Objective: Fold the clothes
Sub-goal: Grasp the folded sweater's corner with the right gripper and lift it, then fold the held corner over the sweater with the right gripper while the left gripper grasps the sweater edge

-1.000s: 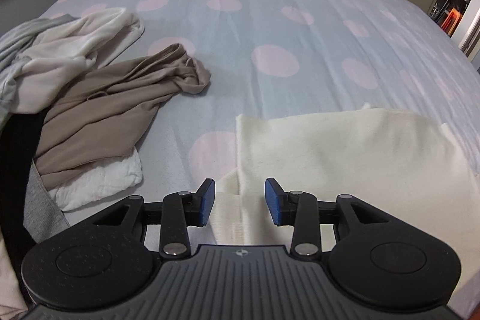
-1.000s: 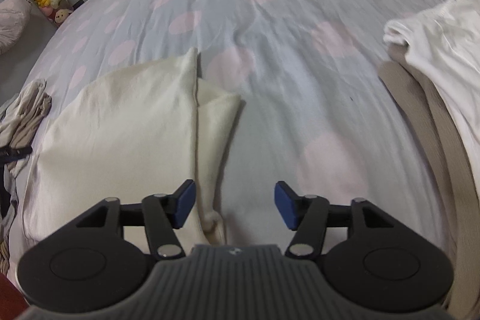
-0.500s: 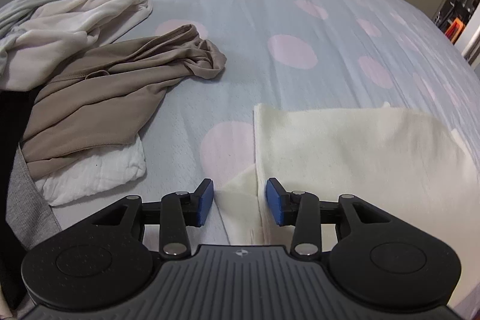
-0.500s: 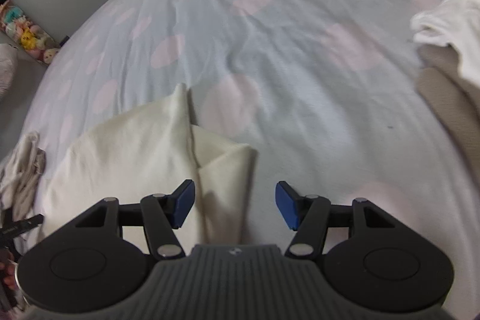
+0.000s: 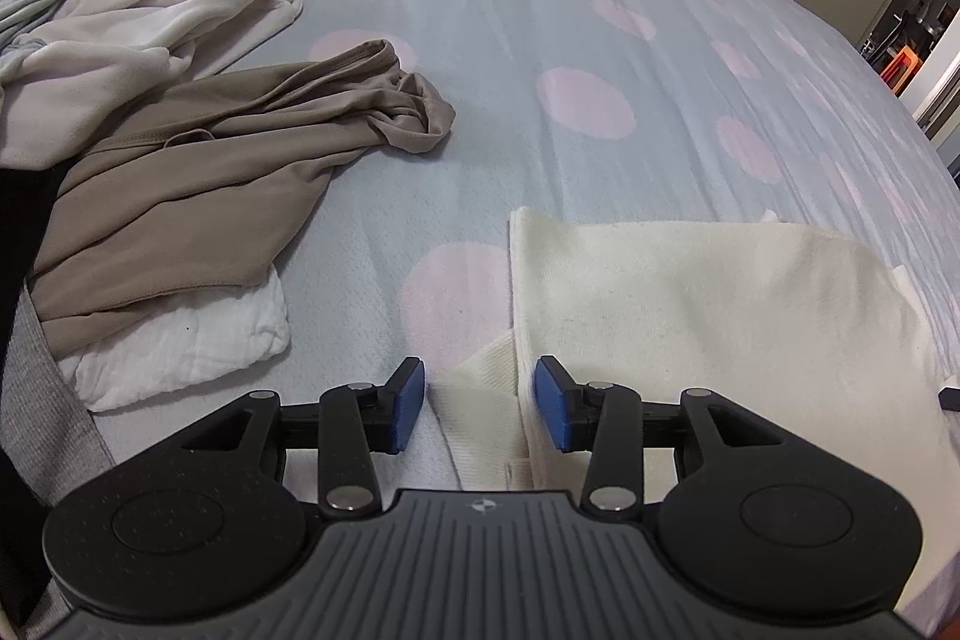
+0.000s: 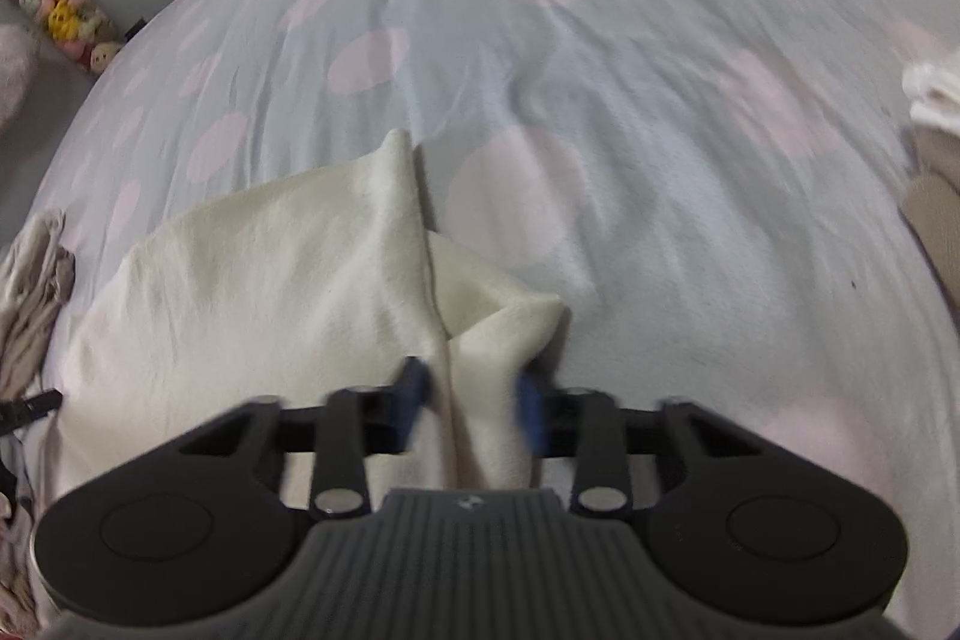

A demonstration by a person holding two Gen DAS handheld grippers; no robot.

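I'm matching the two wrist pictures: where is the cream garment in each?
Left wrist: the cream garment fills the lower right, its edge between the left gripper's fingers.
Right wrist: it lies lower left, a fold between the right gripper's fingers.
Shared landmark: the brown garment, at the far right edge.

Dim, even light; fisheye-bent edges; right wrist view motion-blurred.
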